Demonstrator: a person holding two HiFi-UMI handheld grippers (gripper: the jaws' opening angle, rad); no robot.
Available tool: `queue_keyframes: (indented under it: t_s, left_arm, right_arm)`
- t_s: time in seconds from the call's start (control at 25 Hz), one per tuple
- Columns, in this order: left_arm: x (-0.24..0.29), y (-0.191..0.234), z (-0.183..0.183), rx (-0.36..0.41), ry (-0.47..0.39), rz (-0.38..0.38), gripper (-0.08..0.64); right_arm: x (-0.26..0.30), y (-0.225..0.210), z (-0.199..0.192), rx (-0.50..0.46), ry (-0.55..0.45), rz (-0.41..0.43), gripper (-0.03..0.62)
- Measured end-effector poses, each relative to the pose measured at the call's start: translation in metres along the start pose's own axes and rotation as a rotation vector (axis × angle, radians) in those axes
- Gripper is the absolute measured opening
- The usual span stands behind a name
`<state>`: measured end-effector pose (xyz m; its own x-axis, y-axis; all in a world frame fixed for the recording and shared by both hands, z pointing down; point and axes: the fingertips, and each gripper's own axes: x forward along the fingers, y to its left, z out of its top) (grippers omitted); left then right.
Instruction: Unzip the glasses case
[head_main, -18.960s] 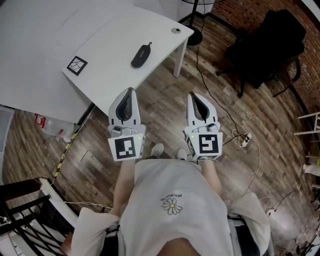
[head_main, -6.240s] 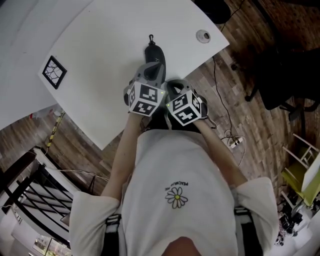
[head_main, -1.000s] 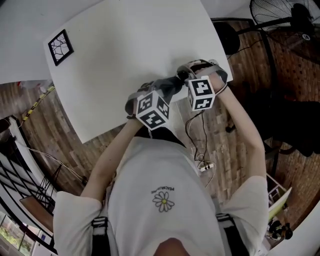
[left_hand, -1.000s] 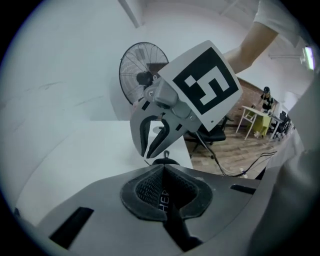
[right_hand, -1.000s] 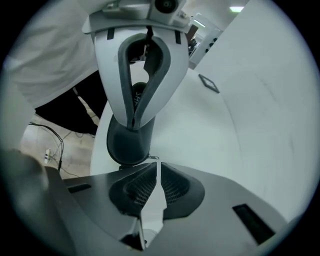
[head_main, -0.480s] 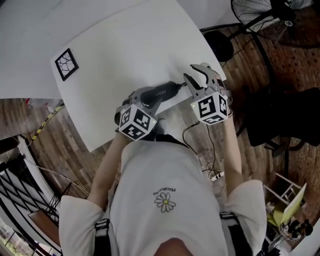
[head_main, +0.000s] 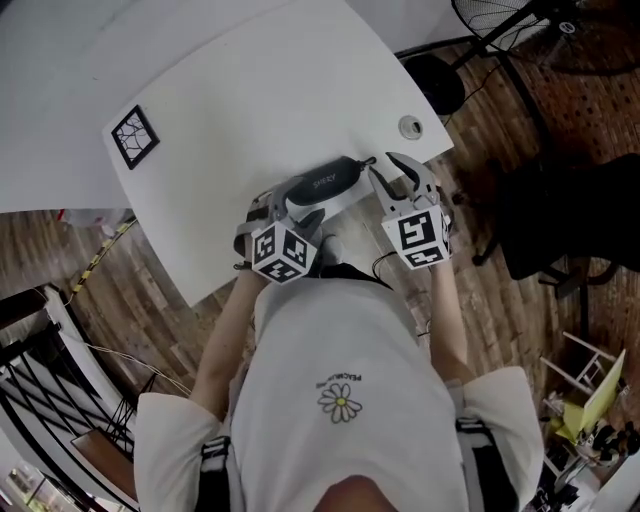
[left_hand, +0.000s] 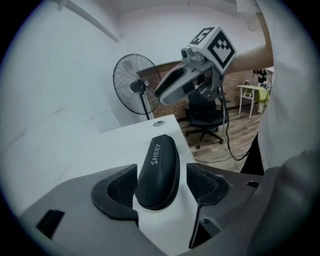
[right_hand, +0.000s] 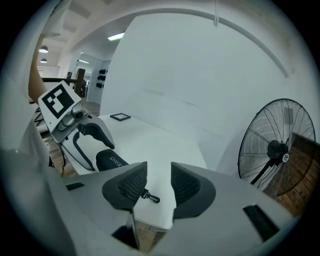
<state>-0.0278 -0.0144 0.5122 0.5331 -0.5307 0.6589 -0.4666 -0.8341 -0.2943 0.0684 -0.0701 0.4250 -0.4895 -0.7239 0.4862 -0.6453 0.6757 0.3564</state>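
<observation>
The black glasses case (head_main: 322, 186) is lying on the white table (head_main: 250, 90), close to the table's near corner and angled toward the round cable hole (head_main: 410, 126). Pale capital letters reading "SHERY" are running along its domed lid. Whether its zip is open or shut is not showing in any view.

The left gripper (left_hand: 161, 182) is straddling the case's near end. Its jaws have just been opening and are standing wide, with a gap on each side between the ribbed pads (left_hand: 121, 186) and the case, so nothing is being squeezed.

The right gripper (right_hand: 154, 186) is hovering at the case's far end. Its jaws have also just been opening and are standing apart. A small black clip (right_hand: 149, 196) is lying on the table in the space between them, just beside one pad and not pinched.

Each gripper is carrying a cube with black-and-white square codes (head_main: 283, 253).

Further off on the table, a black-framed square card with a web-like line pattern (head_main: 134, 137) is sitting flat. The person's white shirt is showing a daisy print (head_main: 340, 402) under a line of lettering too small to read. A pedestal fan (left_hand: 132, 85) and a black office chair (left_hand: 205, 120) are standing on the wooden floor (head_main: 520, 300) beyond the table.
</observation>
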Motion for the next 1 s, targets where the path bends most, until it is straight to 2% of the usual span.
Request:
queue_keyframes:
  t_s: [0.12, 0.32, 0.56, 0.68, 0.84, 1.0]
  left_arm:
    - [0.006, 0.005, -0.005, 0.038, 0.026, 0.018, 0.298]
    - [0.004, 0.016, -0.006, 0.01, 0.017, 0.032, 0.299]
    - [-0.008, 0.046, 0.006, -0.006, -0.029, 0.116, 0.298]
    - [-0.009, 0.063, 0.005, -0.037, -0.035, 0.154, 0.298]
    - [-0.004, 0.086, 0.001, -0.133, -0.037, 0.211, 0.298]
    - [0.004, 0.098, -0.001, -0.186, -0.039, 0.232, 0.298]
  right_arm:
    - [-0.004, 0.002, -0.002, 0.039, 0.001, -0.007, 0.132]
    - [-0.009, 0.004, -0.001, 0.084, -0.008, 0.002, 0.132]
    - [-0.012, -0.007, 0.009, 0.096, -0.031, -0.017, 0.132]
    - [-0.011, -0.006, 0.012, 0.096, -0.031, -0.016, 0.132]
    - [-0.007, -0.003, 0.011, 0.1, -0.025, -0.005, 0.132]
    - [-0.005, -0.002, 0.007, 0.104, -0.009, -0.007, 0.132]
